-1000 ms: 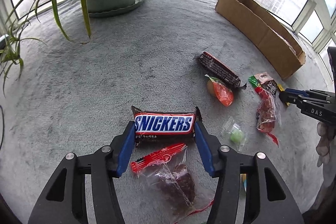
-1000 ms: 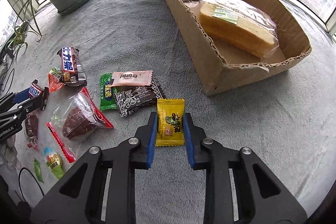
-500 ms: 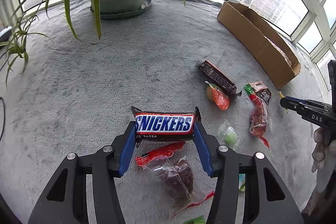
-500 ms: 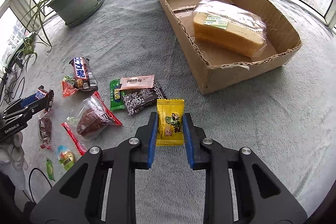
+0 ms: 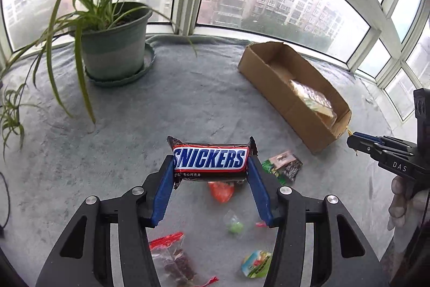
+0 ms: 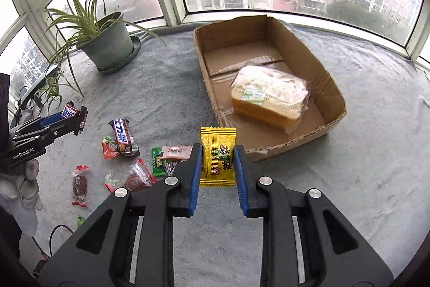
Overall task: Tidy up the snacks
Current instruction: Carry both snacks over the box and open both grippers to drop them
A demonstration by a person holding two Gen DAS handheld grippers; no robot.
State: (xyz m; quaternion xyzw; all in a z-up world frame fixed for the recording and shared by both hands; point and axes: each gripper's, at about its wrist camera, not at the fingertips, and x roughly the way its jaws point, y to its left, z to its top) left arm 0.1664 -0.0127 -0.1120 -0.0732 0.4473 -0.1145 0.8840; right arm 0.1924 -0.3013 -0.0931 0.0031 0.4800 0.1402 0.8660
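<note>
1. Left wrist view: the left gripper is clamping a Snickers bar endwise, one blue pad at each crimped end, and is holding it in the air above the grey blanket.
2. The bar is looking firm and fairly dense under a slick wrapper; gripped by its ends, I judge it could bow or slip, so a hold across the middle would be safer.
3. Right wrist view: the right gripper is pinching a yellow candy packet by its long sides, upright, just short of the near corner of the cardboard box.
4. That packet is looking light, thin and crinkly; I think it needs only a gentle squeeze, and would flutter if dropped from high up.
5. Inside the box a wrapped sponge cake is lying towards the near end, leaving bare floor at the far end.
6. Loose snacks are lying on the blanket left of the box: a second chocolate bar, a green sachet and a clear bag with a red strip.
7. A potted spider plant is standing at the far left corner of the blanket by the window.
</note>
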